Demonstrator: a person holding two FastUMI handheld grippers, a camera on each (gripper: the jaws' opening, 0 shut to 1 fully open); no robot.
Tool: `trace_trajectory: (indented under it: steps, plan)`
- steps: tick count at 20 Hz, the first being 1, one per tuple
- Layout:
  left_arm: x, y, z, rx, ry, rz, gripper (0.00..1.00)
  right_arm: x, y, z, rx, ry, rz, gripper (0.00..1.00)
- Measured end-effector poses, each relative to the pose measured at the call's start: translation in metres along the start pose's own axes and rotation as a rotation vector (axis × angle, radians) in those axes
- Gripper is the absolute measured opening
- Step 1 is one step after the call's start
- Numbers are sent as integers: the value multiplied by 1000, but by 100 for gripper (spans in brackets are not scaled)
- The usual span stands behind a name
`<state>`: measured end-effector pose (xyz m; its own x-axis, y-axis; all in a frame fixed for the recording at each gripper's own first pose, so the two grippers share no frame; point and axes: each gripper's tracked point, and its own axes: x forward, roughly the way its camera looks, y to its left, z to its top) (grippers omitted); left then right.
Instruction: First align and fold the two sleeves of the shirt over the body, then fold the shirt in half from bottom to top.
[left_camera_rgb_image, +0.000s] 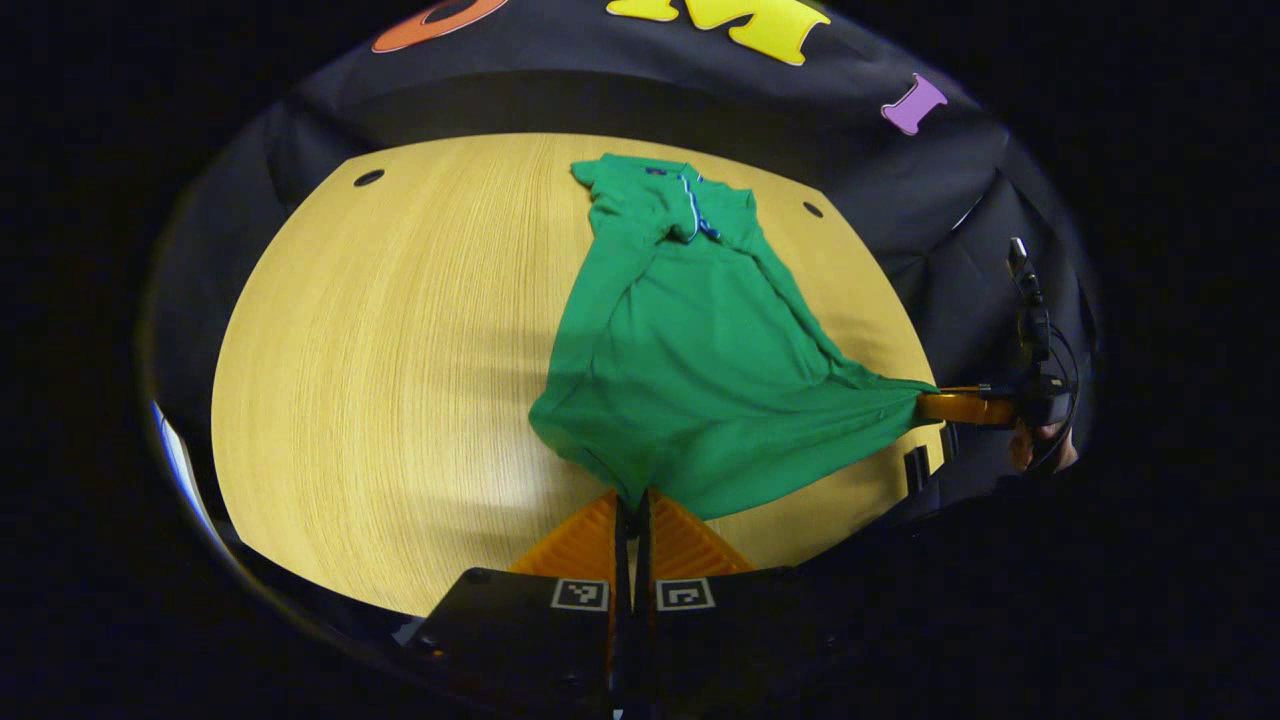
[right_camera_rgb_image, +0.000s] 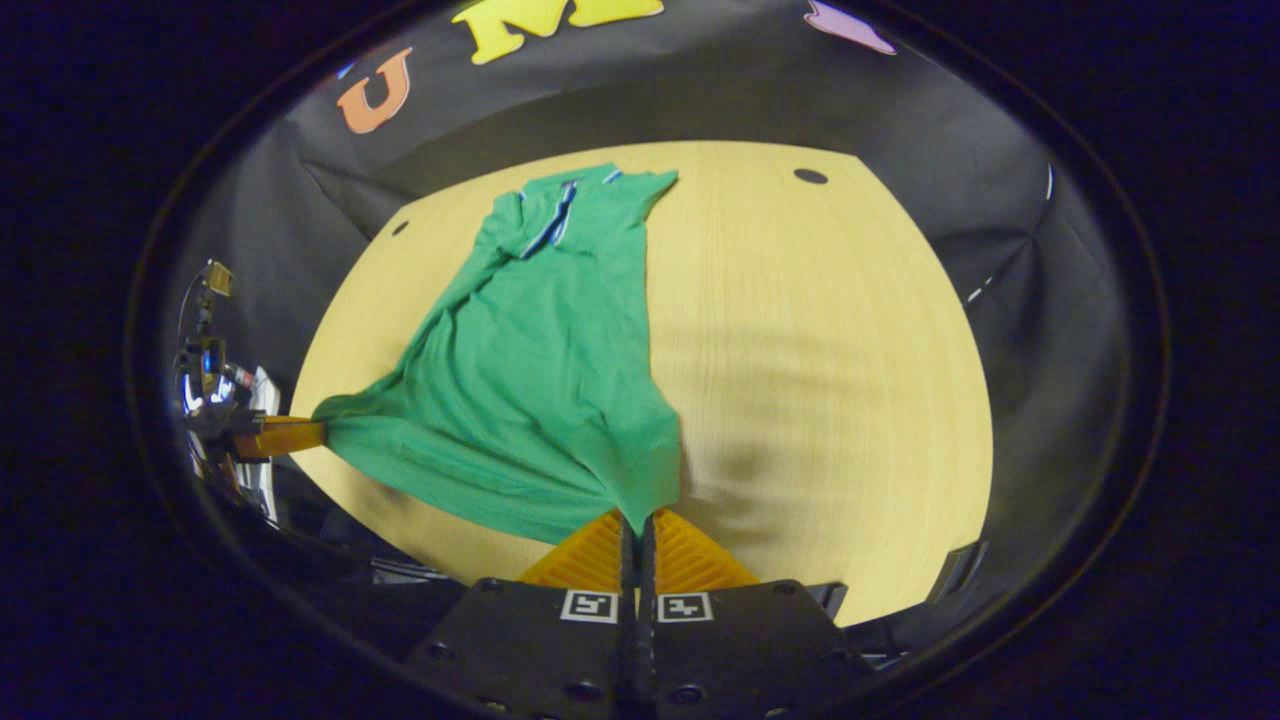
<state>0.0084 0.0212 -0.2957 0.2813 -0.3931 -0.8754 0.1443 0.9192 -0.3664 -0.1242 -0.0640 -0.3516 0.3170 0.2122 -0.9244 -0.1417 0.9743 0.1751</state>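
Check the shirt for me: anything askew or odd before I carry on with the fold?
Nothing damaged. The shirt lies on the table with sleeves folded in, the hem pinched at both corners by the left gripper and right gripper. The hem is stretched taut and wrinkled, and the body runs slightly diagonal.

My left gripper (left_camera_rgb_image: 632, 505) has ridged wedge fingers and a black housing bearing two square fiducial markers (left_camera_rgb_image: 580, 594).

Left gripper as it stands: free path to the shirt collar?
Probably not yet: the left gripper is shut on the shirt hem. The table toward the collar looks unobstructed otherwise.
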Motion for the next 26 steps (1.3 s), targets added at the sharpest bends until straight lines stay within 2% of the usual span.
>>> trace_trajectory:
  steps: [5, 10, 14, 20, 21, 22, 26]
  plan:
    - [-12, 0, 69, 21, -109, -14, 3, -21, 5, 68, -21, -138, 4, 0]
    - [-20, -2, 122, 32, -216, -17, 3, -41, 9, 119, -22, -240, -6, 0]
    - [-23, 2, 161, 23, -292, -10, 3, -54, 17, 158, -13, -315, 14, 0]
    - [-20, 11, 213, -7, -381, -12, 3, -53, 19, 206, 3, -382, 12, 0]
    - [-19, 13, 223, -13, -398, -14, 3, -51, 19, 213, 9, -390, 10, 2]
    - [-17, 17, 232, -17, -409, -11, 3, -51, 21, 221, 17, -399, 14, 0]
    - [-10, 26, 263, -42, -454, -14, 3, -43, 27, 266, 12, -455, 16, 2]
